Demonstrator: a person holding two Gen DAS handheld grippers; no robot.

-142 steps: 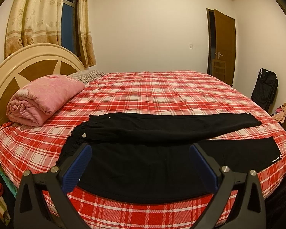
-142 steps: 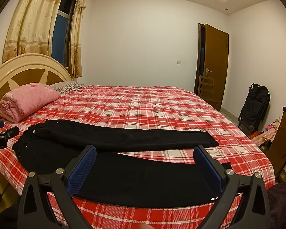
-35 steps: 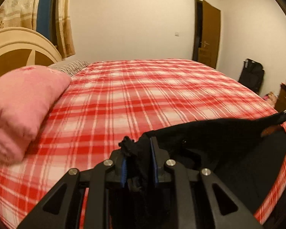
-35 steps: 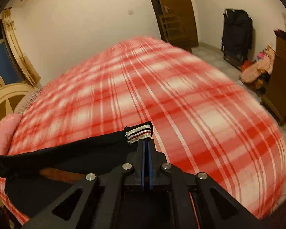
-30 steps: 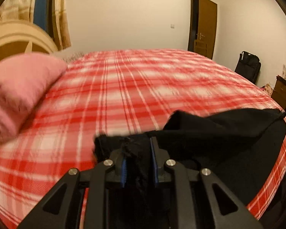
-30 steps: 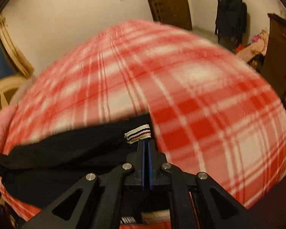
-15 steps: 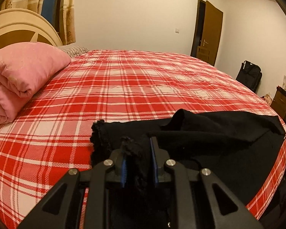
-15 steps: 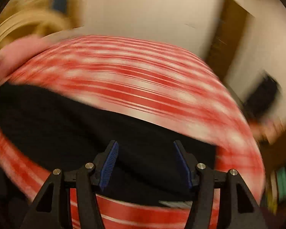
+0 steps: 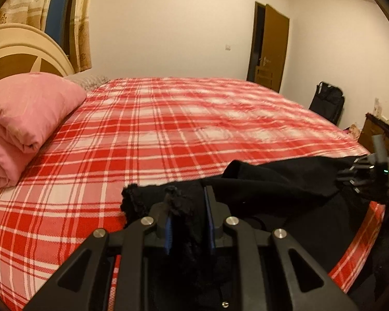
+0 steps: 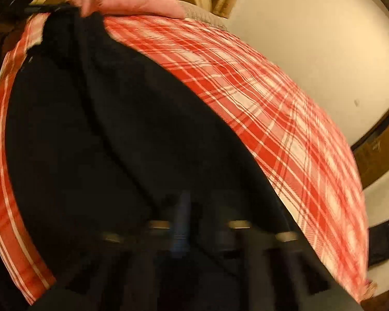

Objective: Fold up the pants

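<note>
the left gripper (image 9: pixel 188 216) is clamped on the waist end of black pants (image 9: pixel 285 181) on the plaid bed (image 9: pixel 168 129), their length running rightward to the right gripper (image 9: pixel 370 171), its blurred jaws unreadable.

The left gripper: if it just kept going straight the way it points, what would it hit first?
The left gripper is shut on the pants. Beyond that bunched cloth, probably only the bedspread; depth is hard to judge.
</note>
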